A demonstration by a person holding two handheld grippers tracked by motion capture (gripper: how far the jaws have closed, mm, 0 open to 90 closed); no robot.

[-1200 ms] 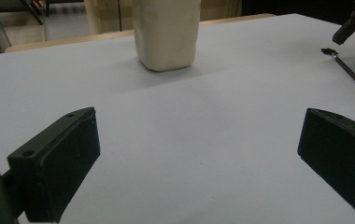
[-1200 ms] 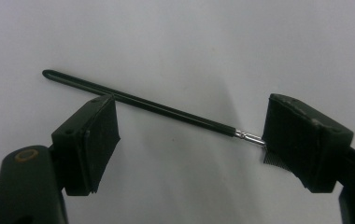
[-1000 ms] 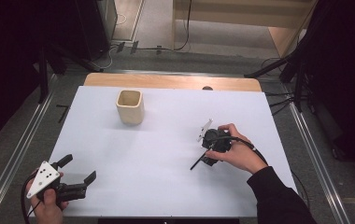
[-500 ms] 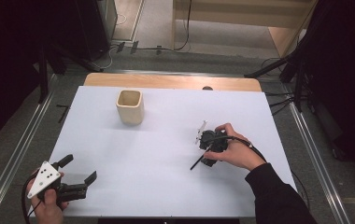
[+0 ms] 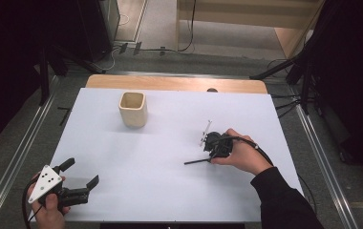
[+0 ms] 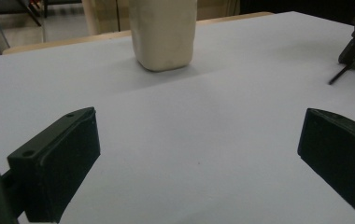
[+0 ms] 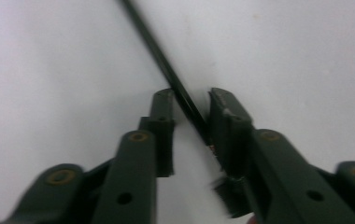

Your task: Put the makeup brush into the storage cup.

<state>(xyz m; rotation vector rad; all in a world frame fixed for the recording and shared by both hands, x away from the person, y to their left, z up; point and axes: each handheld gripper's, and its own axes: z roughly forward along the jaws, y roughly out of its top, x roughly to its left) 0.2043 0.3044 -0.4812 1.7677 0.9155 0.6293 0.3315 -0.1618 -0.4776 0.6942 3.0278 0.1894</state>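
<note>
White table (image 5: 170, 138), read as a dial from the high view. At 8 o'clock, near the edge: left gripper (image 5: 81, 171), parked, jaws spread wide, gripping nothing. At 11 o'clock: cream cup (image 5: 133, 109), upright, mouth open to the top, well apart from both tools. Just right of centre, toward 3 o'clock: right gripper (image 5: 209, 151), tipped down onto a thin black stick (image 5: 196, 161) lying flat on the table, its free end pointing to about 8 o'clock. Jaws have just been closing and now stand narrow, with the stick between them. Touching one pad in the right gripper view, a sliver of gap at the other; not yet pinched, by the look of it.

Step in hand, judged: picking up the stick. Next: finish the squeeze, lift level, likely carry toward 11 o'clock and drop it end-first into the cup.
</note>
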